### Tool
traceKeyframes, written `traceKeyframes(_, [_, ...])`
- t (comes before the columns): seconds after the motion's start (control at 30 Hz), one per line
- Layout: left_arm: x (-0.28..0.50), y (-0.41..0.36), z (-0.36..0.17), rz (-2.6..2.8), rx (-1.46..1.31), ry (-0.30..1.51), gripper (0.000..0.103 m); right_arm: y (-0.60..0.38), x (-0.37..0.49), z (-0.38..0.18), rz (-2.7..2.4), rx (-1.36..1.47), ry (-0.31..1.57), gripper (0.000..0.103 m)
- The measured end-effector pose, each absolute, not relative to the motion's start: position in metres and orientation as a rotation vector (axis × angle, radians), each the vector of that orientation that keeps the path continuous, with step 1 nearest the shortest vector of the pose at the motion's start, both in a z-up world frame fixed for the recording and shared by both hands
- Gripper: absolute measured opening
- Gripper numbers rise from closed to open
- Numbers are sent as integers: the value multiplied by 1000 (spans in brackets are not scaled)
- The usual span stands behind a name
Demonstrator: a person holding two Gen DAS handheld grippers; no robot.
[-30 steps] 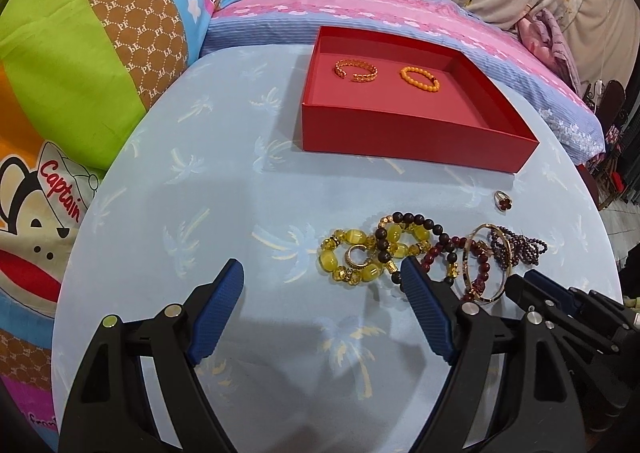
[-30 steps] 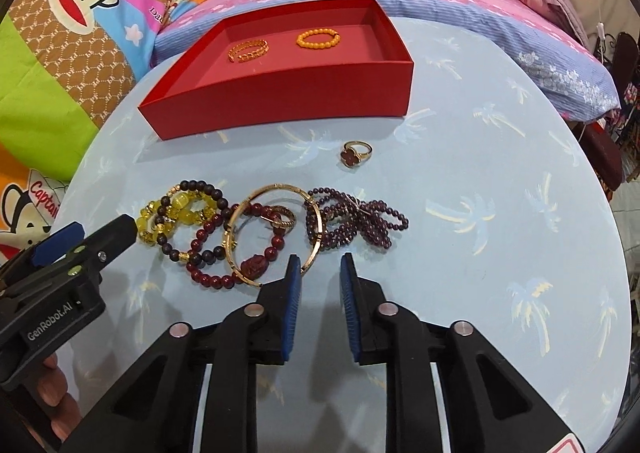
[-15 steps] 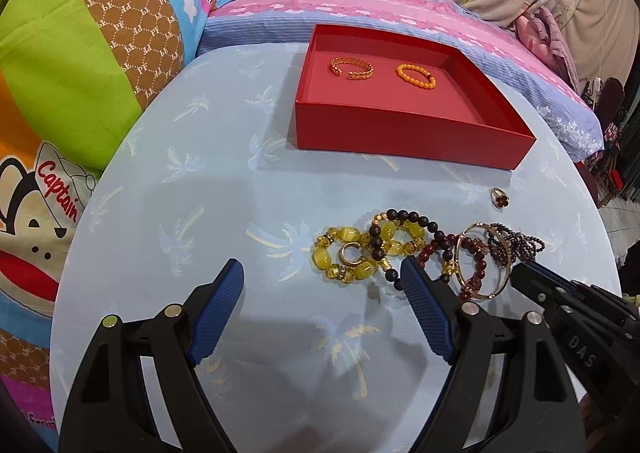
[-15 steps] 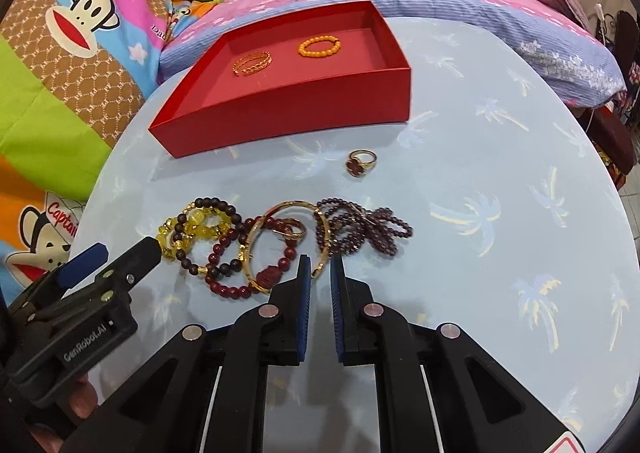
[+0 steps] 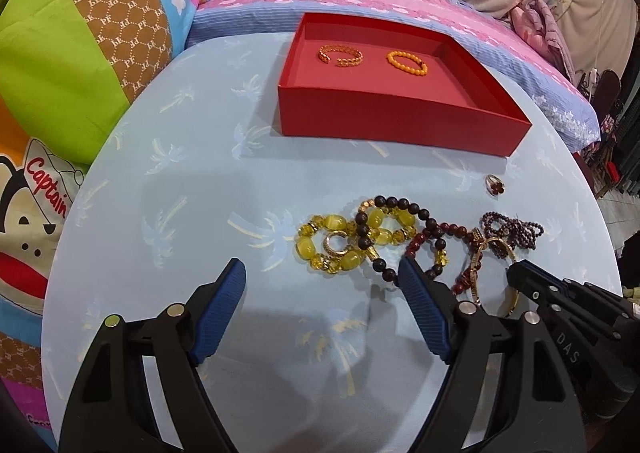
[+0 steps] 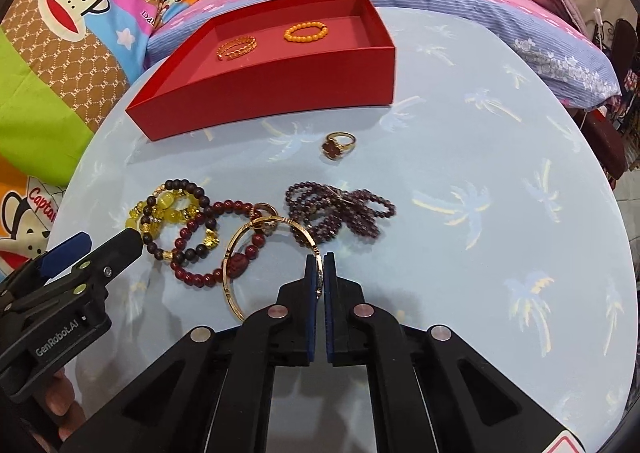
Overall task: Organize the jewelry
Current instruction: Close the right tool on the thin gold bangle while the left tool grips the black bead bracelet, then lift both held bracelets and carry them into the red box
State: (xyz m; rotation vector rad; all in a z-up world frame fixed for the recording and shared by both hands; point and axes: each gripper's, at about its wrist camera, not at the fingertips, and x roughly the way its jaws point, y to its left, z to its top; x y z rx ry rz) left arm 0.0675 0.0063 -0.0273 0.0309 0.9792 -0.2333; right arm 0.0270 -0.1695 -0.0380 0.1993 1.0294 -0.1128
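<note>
A round counter (image 6: 500,141) under a pale blue palm-print cloth stands against a bed with bright cartoon and floral bedding. At the far side of the counter sits a shallow red tray (image 6: 280,85), and it already holds a gold cuff (image 6: 236,47) and an orange bead bracelet (image 6: 306,31), laid side by side with space around them, which suggests the tray is where sorted pieces go.

The rest of the jewelry lies in front of the tray, nearer the cameras. A small ring (image 6: 338,145) with a dark red stone sits alone just in front of the tray. Further from the tray lies an overlapping cluster: a yellow bead bracelet (image 5: 320,243), a dark bead bracelet (image 6: 176,221), a red bead bracelet (image 6: 204,249), and a purple bead strand (image 6: 336,209) on the tray's right-hand side.

The right gripper (image 6: 319,269) has its jaws clenched on the near rim of a gold bangle (image 6: 272,253), which looks tipped up off the cloth at that edge while its far edge overlaps the red beads. Gripping the thin rim likely lets it lift clear of the tangle, though a neighbour could snag.

The left gripper (image 5: 320,293) hovers with jaws spread wide, grasping nothing, in front of the yellow beads
</note>
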Motion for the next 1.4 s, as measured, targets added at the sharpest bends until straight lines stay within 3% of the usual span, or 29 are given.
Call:
traceKeyframes(0.3, [71, -4, -37, -272, 2, 1021, 61, -175, 19, -38, -109, 221, 1036, 3])
traceKeyframes(0.47, [78, -3, -37, -294, -57, 1043, 50, -171, 19, -38, -95, 215, 1036, 3])
traceKeyframes(0.9, [86, -2, -40, -272, -85, 1055, 46, -171, 19, -38, -92, 220, 1036, 3])
traceKeyframes(0.97, [84, -4, -40, -267, -55, 1046, 32, -171, 19, -38, -91, 219, 1036, 3])
traceKeyframes(1.1, [83, -3, -39, -292, -55, 1050, 16, -169, 17, -38, -85, 216, 1036, 3])
traceKeyframes(1.13, [83, -2, -39, -301, -58, 1055, 8, -169, 17, -38, -83, 216, 1036, 3])
traceKeyframes(1.4, [71, -1, -27, -348, -51, 1036, 7, -169, 11, -26, -75, 212, 1004, 4])
